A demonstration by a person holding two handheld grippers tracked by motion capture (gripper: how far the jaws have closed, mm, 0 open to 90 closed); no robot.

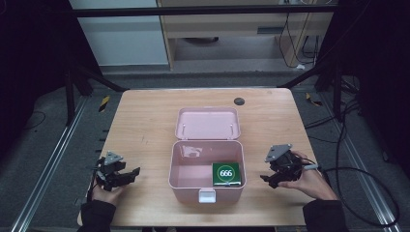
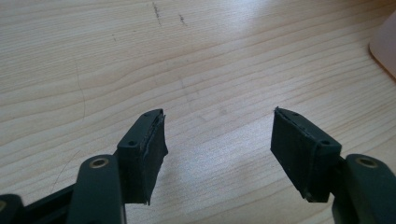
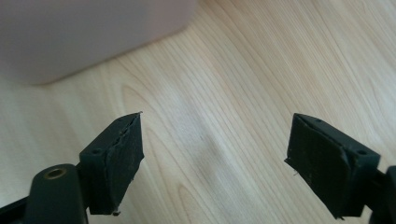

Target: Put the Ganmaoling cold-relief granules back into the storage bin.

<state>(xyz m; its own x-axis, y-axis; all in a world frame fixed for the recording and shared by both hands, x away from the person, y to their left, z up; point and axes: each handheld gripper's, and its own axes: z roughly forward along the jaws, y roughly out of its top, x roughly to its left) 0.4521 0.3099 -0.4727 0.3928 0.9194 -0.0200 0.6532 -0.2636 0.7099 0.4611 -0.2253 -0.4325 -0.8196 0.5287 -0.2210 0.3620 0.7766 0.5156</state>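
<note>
A pink box [image 1: 178, 170] stands open in the middle of the wooden table [image 1: 140, 125], its lid [image 1: 207, 123] laid back flat behind it. Inside, at the front right, lies a green packet [image 1: 226, 174] marked 666. My left gripper [image 1: 131, 174] rests low at the table's front left, open, with bare wood between its jaws [image 2: 217, 135]. To the right of the box my right gripper [image 1: 267, 180] is held by a hand, open too, nothing between its jaws [image 3: 215, 149]. A blurred pink box wall [image 3: 84, 32] fills the upper left of the right gripper view.
A white latch [image 1: 207, 195] hangs on the box's front wall. A small dark disc [image 1: 239, 101] sits near the table's far edge. A corner of the pink box [image 2: 385, 46] shows at the right of the left gripper view. Cables [image 1: 367, 188] trail on the floor at right.
</note>
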